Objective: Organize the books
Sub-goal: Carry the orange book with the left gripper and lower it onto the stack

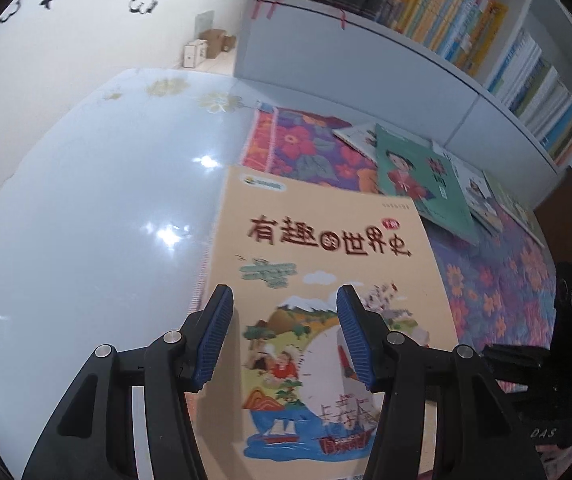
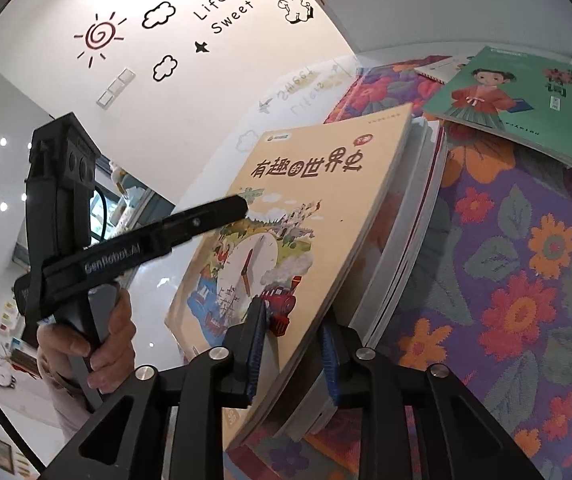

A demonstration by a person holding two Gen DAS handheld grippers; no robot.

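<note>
An orange picture book (image 1: 326, 248) with a Chinese title lies on top of a small pile of white-edged books (image 2: 414, 216). My left gripper (image 1: 285, 292) hovers open over its lower cover, with nothing between the fingers. In the right wrist view the orange book (image 2: 306, 184) is tilted, and its near corner sits between my right gripper's (image 2: 292, 350) blue pads. The left pad rests by the cover's red train. A slim gap shows at the other pad, so it stands open. A hand holds the left gripper (image 2: 238, 208) over the book's left edge.
A green book with a girl in red (image 1: 422, 184) and other thin books lie spread on the floral cloth (image 2: 526, 280) further back. A white bookshelf (image 1: 366, 60) with upright books stands behind. The glossy white tabletop (image 1: 86, 200) stretches left. Cardboard boxes (image 1: 206, 46) stand by the wall.
</note>
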